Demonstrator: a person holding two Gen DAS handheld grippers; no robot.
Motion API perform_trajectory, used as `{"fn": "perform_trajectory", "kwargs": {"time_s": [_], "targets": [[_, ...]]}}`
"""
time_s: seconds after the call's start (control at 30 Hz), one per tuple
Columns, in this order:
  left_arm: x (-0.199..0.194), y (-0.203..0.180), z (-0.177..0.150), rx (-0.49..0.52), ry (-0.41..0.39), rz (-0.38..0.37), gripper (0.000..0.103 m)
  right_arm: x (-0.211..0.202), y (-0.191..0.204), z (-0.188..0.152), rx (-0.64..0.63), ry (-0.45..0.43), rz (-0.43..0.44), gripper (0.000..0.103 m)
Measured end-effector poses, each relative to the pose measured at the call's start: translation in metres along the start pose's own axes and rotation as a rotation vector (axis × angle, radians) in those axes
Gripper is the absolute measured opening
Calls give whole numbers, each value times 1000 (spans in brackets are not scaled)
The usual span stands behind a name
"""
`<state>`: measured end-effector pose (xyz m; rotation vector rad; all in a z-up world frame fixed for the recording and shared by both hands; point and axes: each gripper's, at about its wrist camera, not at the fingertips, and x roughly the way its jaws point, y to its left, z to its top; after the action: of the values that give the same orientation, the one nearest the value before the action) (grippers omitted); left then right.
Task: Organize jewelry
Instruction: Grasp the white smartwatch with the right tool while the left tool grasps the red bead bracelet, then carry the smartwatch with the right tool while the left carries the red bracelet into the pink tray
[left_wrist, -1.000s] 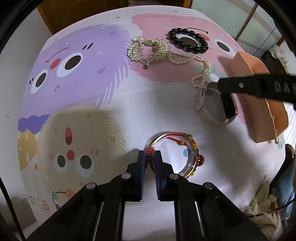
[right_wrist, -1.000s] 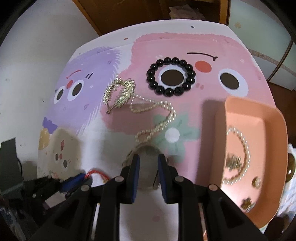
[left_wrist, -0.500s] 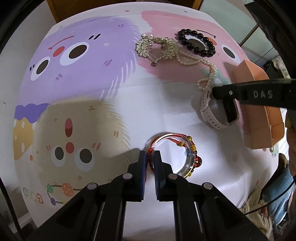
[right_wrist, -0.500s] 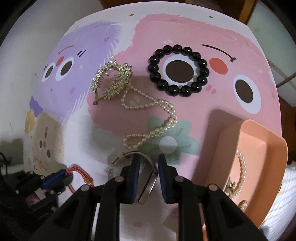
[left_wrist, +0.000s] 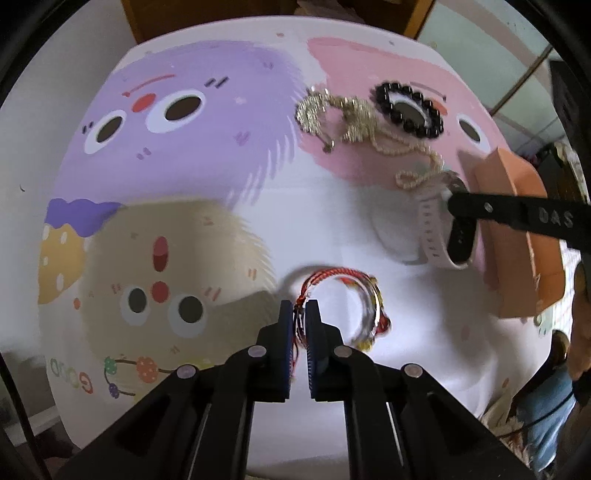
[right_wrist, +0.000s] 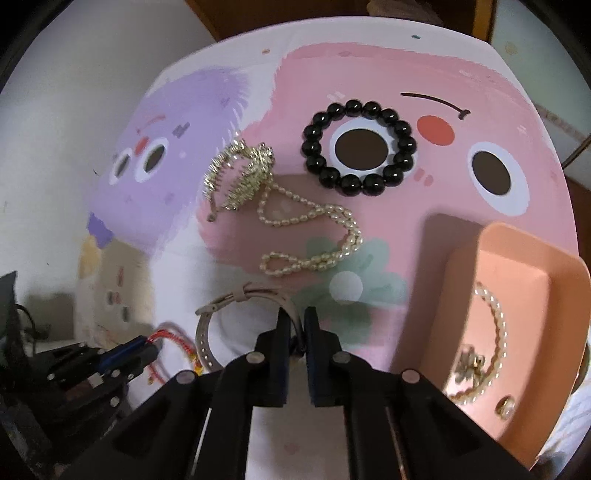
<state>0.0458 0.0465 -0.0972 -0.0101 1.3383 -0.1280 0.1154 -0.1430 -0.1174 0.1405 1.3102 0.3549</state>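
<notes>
While left gripper (left_wrist: 300, 308) jaws pinch the red bracelet (left_wrist: 334, 275), right gripper (right_wrist: 297, 321) jaws clamp the watch (right_wrist: 236, 306).

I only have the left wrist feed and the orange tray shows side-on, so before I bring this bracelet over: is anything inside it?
Observer: Yes. In the right wrist view the orange tray holds a pearl strand and a few small gold pieces.
Operator: Is the right gripper really gripping the watch?
Observer: The right gripper has its jaws nearly together, pinching the strap of the watch.
Operator: From here the pearl necklace seems to overlap that watch. Are they tangled?
Observer: It doesn't look so. The pearl necklace lies on the mat, and a strip of mat shows between its nearest loop and the watch buckle.
</notes>
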Motion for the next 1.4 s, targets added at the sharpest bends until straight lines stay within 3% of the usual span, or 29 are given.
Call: {"fn": "perform_trajectory", "kwargs": {"time_s": [0.37,0.6,0.83,1.1,1.4], "targets": [[-56,-29,13,36,-132,-28,4,-88,-24,-26,106,-199,92,6],[-95,-75,28,121,-215,-59,4,-129,-76,-53,204,-326,-37,6],[-113,-137,54,230,-278,-89,4,-127,-124,-71,324,-341,-81,6],[-80,-200,84,293,-253,-140,5,-107,-134,-83,346,-300,-74,6],[-5,-237,93,359,-147,-92,5,-91,-134,-88,356,-251,-87,6]]}}
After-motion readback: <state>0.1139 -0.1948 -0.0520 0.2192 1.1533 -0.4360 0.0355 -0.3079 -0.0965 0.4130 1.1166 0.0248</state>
